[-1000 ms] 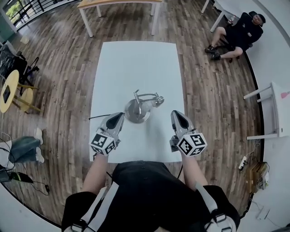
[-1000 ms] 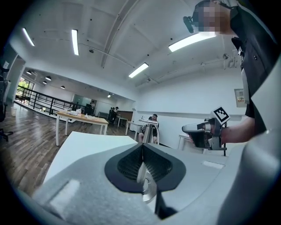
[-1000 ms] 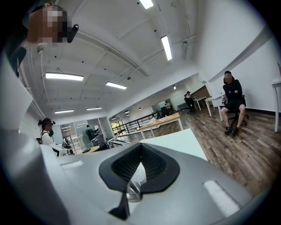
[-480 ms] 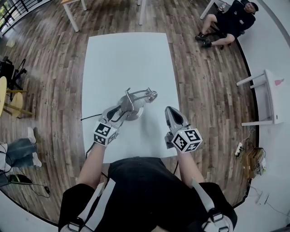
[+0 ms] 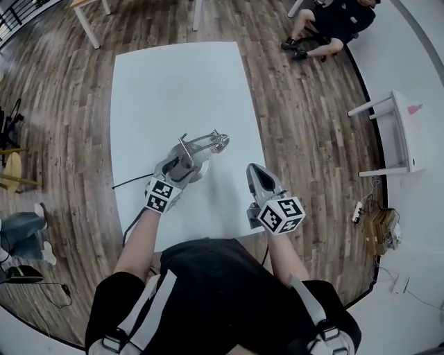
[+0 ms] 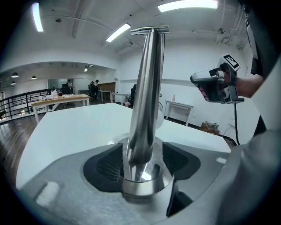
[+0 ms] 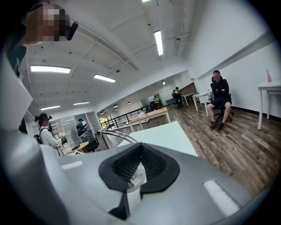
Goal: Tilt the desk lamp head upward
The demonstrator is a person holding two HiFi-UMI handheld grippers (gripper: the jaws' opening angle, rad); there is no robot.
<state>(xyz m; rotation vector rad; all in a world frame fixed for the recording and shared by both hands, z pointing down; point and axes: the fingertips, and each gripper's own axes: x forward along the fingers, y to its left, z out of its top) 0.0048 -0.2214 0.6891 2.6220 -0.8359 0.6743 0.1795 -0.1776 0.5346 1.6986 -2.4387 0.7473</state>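
A silver desk lamp point(image 5: 198, 154) stands on the white table point(image 5: 173, 76), its head point(image 5: 217, 142) pointing right. My left gripper point(image 5: 182, 166) is at the lamp's round base. In the left gripper view its jaws are opening, and the upright pole point(image 6: 147, 88) rises between the dark pads point(image 6: 107, 165) with a gap on each side. The base point(image 6: 142, 184) sits just under the gripper point(image 6: 141, 160). My right gripper point(image 5: 253, 170) hovers right of the lamp, shut with nothing in it. In the right gripper view its jaws point(image 7: 131, 169) meet, and the lamp's curved arm point(image 7: 116, 134) shows beyond.
A black cable point(image 5: 132, 182) runs off the table's left edge. A person sits on a chair point(image 5: 333, 17) at the far right. A small white side table point(image 5: 399, 132) stands to the right, over wooden floor.
My left gripper has moved forward to the lamp's base, and its jaws have gone from shut to wide apart around the pole. The right gripper has stayed shut beside the lamp.
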